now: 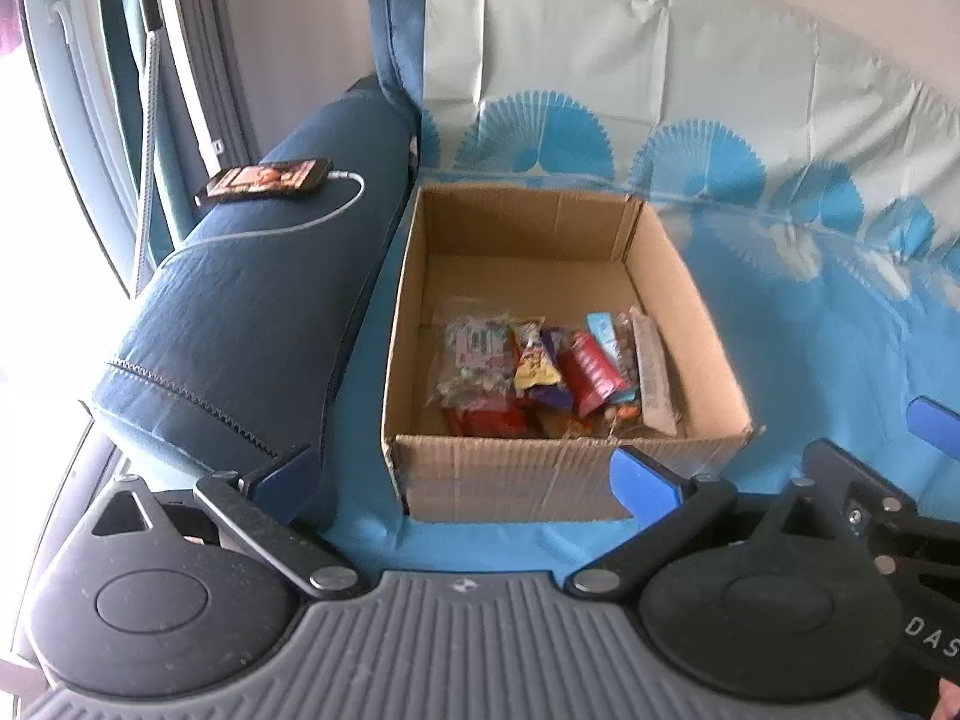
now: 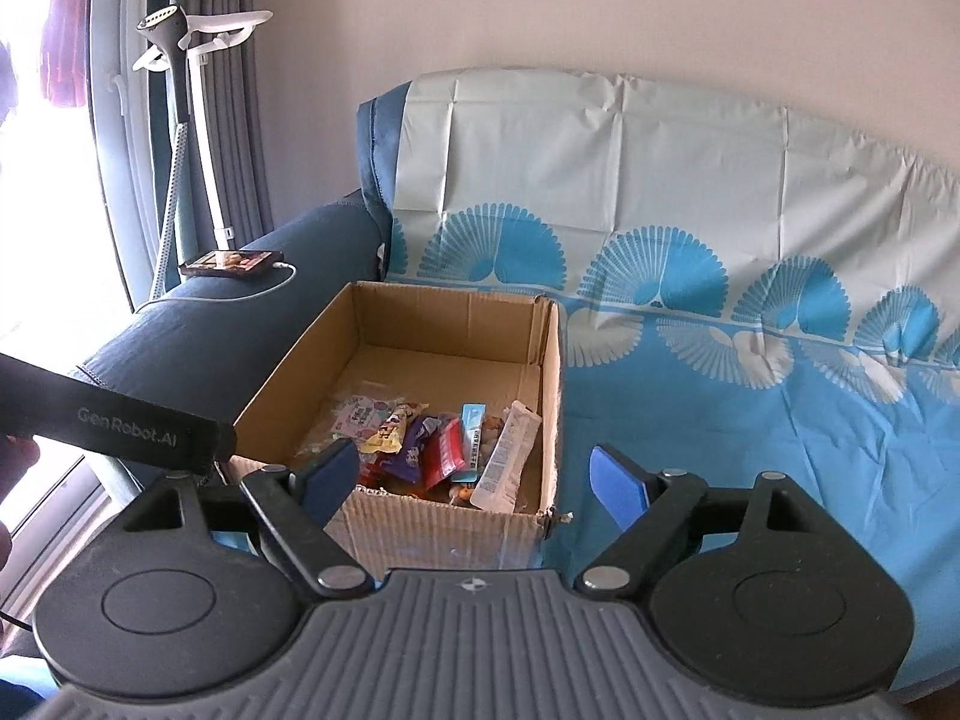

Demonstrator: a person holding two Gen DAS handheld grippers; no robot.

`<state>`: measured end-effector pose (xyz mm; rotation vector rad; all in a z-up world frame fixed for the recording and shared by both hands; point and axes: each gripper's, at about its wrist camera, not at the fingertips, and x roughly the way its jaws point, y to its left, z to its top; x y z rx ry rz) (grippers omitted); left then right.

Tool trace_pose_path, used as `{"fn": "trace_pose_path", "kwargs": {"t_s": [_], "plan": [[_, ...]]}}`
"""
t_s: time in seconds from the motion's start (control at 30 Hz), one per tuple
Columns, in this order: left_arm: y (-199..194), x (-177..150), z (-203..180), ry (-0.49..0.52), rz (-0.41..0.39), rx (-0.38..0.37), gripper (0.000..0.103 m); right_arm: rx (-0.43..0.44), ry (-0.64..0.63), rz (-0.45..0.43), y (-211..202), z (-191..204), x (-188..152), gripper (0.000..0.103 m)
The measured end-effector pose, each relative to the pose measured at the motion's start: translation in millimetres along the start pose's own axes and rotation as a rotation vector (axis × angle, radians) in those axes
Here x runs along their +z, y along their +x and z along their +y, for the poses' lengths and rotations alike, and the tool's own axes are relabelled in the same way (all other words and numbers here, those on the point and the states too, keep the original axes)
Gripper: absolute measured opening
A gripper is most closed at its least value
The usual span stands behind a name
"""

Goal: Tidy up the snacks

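Note:
An open cardboard box (image 1: 510, 474) (image 2: 438, 528) stands on the sofa seat. Several snack packets lie packed at its near end: a clear bag with pink print (image 1: 474, 354) (image 2: 360, 414), a yellow packet (image 1: 537, 360), a red packet (image 1: 594, 378) (image 2: 447, 450), a light blue bar (image 2: 474, 426) and a long white packet (image 1: 657, 378) (image 2: 507, 450). My left gripper (image 1: 462, 480) hovers open before the box's front wall, holding nothing. My right gripper (image 2: 474, 486) is open and empty too, just short of the same wall; its body (image 1: 870, 480) shows at the right of the left wrist view.
A phone (image 1: 270, 180) (image 2: 234, 261) on a white cable lies on the dark blue armrest (image 1: 240, 312) left of the box. A blue and white cover (image 2: 720, 420) drapes the seat and backrest. A garment steamer stand (image 2: 180, 30) and curtains are at the far left.

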<state>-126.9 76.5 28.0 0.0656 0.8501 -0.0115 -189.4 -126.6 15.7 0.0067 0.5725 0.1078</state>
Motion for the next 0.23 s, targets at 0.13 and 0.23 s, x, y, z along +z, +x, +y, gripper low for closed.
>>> {"fn": "trace_pose_path", "kwargs": {"t_s": [0.13,0.23], "plan": [[-6.2,-0.7,-4.9,0.029,-0.047,0.061,0.103,-0.003,0.010,0.001,0.5,-2.3,-0.2,0.086],[-4.5,0.1,-6.4,0.037,-0.035,0.068,0.103,-0.002,0.015,0.001,0.5,-3.5,-0.8,0.086]]}}
